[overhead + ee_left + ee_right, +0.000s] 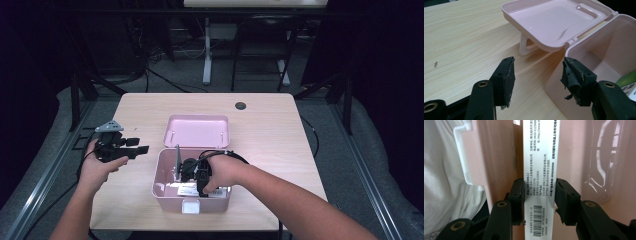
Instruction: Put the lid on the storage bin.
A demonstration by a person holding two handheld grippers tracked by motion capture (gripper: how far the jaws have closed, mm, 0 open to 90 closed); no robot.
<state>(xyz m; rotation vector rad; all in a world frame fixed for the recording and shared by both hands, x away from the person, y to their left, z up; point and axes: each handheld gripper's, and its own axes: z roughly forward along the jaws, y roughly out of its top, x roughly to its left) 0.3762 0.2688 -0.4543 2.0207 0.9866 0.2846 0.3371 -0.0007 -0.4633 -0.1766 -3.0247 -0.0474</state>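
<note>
Holding the white carton (541, 157) tight, the right gripper (540, 202) should lower it slowly into the pink box (162, 172), missing the walls. Left gripper (536, 77) waits wide, holding nothing.

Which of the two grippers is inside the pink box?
The right gripper: it reaches into the pink box, gripping a white carton. The left gripper hovers outside.

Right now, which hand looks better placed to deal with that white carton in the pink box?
The right. Its gripper is down inside the pink box, jaws either side of the white carton. The left gripper hangs open outside the box, holding nothing.
</note>
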